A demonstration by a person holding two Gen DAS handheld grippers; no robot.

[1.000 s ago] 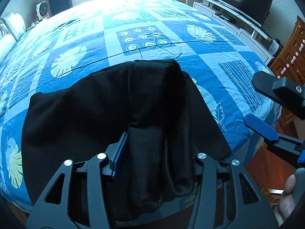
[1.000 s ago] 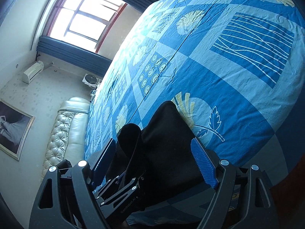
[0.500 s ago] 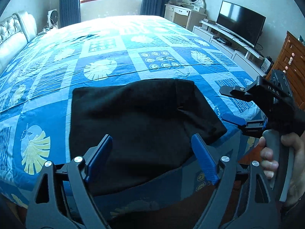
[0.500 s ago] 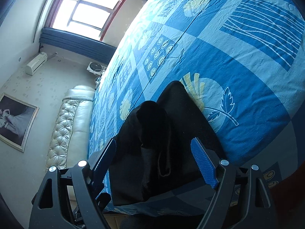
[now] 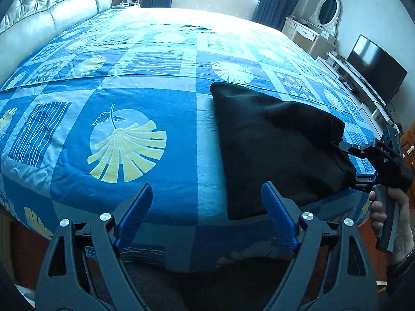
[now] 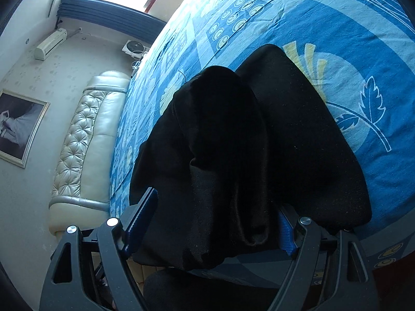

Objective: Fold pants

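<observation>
From my station I read only the pale letters "DAS" on the black body of the right gripper (image 5: 350, 164), in the left wrist view. Nothing else carries legible writing.

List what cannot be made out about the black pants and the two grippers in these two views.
- Right wrist view: the black pants bulge between the closing fingers of the right gripper, hiding the right pad; contact unclear.
- Left wrist view: the pants cover the right gripper's fingertips.
- Both views: folds and layers vanish in the dark cloth.
- Left wrist view: the left gripper is open over the bedspread; its base is cut off.
</observation>
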